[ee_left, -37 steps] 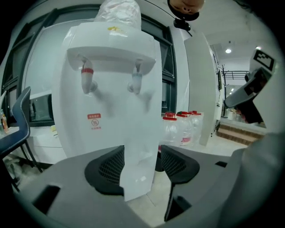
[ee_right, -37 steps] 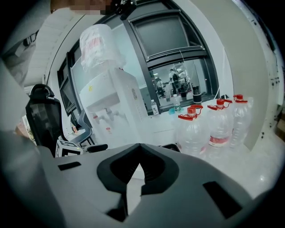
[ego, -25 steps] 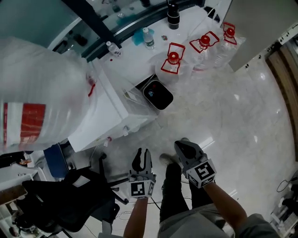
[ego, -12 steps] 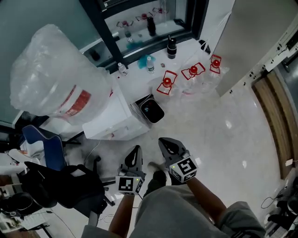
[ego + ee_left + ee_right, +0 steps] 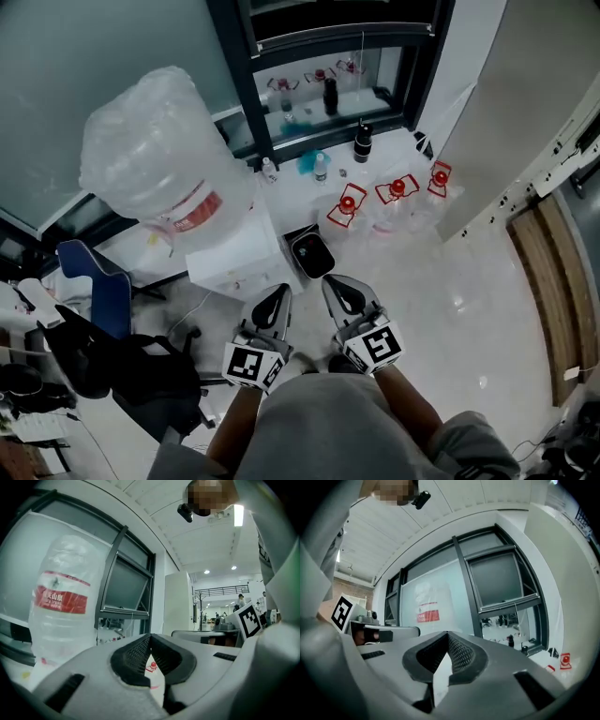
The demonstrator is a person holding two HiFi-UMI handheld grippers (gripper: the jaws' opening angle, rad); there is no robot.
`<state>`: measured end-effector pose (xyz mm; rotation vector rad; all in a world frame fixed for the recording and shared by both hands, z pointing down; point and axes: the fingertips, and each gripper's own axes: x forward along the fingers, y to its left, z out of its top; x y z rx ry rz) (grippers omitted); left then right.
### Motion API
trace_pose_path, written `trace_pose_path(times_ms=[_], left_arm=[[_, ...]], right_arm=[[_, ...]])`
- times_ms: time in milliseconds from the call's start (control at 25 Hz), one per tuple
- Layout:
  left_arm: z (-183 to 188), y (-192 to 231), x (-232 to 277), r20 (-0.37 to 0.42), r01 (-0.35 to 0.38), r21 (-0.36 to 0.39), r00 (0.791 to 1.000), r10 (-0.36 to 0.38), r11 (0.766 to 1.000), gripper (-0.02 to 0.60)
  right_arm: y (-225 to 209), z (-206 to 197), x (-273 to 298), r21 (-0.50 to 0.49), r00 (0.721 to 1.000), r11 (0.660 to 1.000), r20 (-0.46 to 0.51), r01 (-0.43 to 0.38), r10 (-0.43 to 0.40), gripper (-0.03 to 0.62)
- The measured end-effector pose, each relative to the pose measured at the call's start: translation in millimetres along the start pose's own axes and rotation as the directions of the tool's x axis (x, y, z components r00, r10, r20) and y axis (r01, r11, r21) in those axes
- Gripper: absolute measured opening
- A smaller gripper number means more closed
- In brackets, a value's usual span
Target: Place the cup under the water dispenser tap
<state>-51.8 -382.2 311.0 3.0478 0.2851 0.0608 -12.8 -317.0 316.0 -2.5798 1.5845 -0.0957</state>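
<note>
No cup shows in any view. The water dispenser [image 5: 239,265] is a white cabinet with a large plastic-wrapped bottle [image 5: 164,155] on top; its tap is not visible. My left gripper [image 5: 278,294] and right gripper [image 5: 336,285] are side by side in front of the dispenser, both held level, both shut and empty. In the left gripper view the jaws [image 5: 150,637] meet at their tips with the bottle [image 5: 58,611] to the left. The right gripper view shows its jaws [image 5: 447,635] closed, the bottle [image 5: 429,613] beyond them.
A black bin with a liner [image 5: 311,253] stands right of the dispenser. Three red-capped water jugs [image 5: 349,202] sit on the floor by the window wall. A blue chair [image 5: 94,291] and a black chair [image 5: 131,375] are at the left. Pale tiled floor [image 5: 469,309] spreads to the right.
Both grippers have risen together, and the head view has swung up so the whole bottle and window show. The left jaws, slightly apart before, have closed.
</note>
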Motion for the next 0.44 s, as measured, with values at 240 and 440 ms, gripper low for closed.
trace_pose_path(times_ms=[240, 440], left_arm=[[42.7, 2.6, 8.4, 0.08, 0.02, 0.049, 0.996, -0.024, 0.999, 0.011], [53.6, -2.3, 5.5, 0.113, 0.036, 0.062, 0.993, -0.043, 0.997, 0.011]], right_arm=[[1.3, 40.2, 7.6, -0.034, 0.998, 0.999, 0.069, -0.013, 0.015, 0.009], [6.3, 45.4, 7.0, -0.03, 0.996, 0.999, 0.086, -0.022, 0.024, 0.009]])
